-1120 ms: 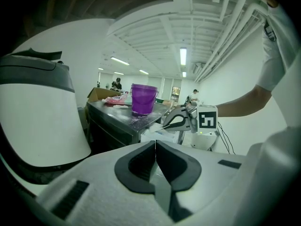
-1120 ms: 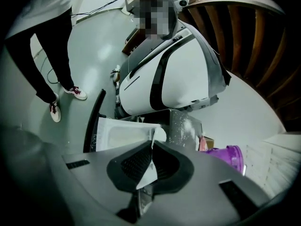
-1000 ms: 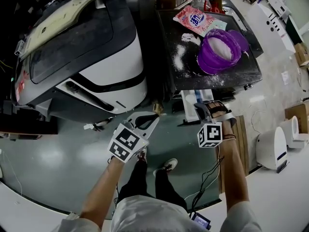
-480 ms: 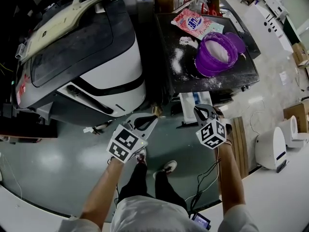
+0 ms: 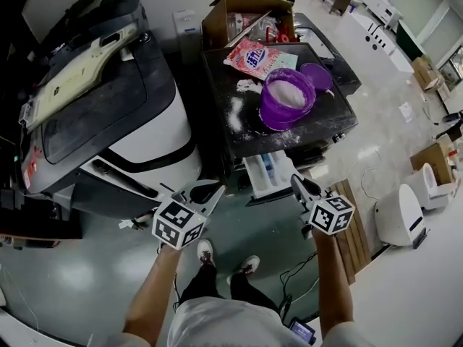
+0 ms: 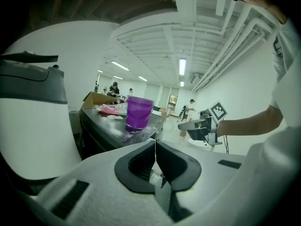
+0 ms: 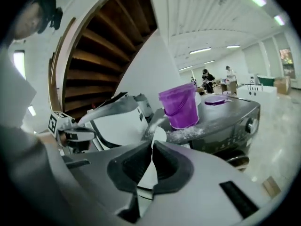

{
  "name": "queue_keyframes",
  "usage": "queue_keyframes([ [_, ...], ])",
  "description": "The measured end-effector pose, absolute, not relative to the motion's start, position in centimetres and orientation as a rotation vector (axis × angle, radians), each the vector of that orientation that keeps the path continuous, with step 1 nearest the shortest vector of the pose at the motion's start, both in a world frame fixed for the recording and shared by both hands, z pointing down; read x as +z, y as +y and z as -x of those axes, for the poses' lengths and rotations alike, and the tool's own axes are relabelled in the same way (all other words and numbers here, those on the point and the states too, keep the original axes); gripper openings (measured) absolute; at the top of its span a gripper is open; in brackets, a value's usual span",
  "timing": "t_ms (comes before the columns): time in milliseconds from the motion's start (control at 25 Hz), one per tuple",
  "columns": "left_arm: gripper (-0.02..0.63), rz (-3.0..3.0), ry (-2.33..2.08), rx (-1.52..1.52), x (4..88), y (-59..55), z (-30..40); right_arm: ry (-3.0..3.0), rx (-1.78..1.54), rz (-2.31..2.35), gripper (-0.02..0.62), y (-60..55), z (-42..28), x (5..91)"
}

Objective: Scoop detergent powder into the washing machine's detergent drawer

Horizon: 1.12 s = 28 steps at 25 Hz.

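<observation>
With left gripper point(image 5: 210, 191) and right gripper point(image 5: 298, 185) fingers clenched empty, I judged one should open before reaching far past the drawer point(image 5: 255, 179) to the purple bucket point(image 5: 287, 96).

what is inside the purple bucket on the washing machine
White powder lies in the purple bucket. No scoop shows above the powder; anything buried in it, and the bucket's bottom, are covered.
</observation>
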<state>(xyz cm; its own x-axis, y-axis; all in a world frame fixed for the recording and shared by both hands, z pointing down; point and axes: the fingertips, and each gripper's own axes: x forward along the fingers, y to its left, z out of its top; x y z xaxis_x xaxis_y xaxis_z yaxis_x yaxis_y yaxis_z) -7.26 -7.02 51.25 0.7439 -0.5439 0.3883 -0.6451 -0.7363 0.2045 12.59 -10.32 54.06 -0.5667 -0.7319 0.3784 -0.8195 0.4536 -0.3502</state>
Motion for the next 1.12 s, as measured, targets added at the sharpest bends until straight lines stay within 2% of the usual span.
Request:
queue_keyframes([
  [160,0.011,-2.657,-0.911,0.391,48.7,-8.0,5.9,-2.53,0.73,-1.491,0.002,-8.6,-15.7,49.7],
  [640,0.011,-2.883,-0.871,0.303,39.2,-11.1,0.0,-2.368,0.254,-1.693,0.002,-4.8,-22.9,37.2],
  [1120,0.011,-3.041,-0.896,0.229,32.7,-11.2,-2.8,-2.337,0.004,-1.748,0.002,-3.3,-23.9,31.4],
])
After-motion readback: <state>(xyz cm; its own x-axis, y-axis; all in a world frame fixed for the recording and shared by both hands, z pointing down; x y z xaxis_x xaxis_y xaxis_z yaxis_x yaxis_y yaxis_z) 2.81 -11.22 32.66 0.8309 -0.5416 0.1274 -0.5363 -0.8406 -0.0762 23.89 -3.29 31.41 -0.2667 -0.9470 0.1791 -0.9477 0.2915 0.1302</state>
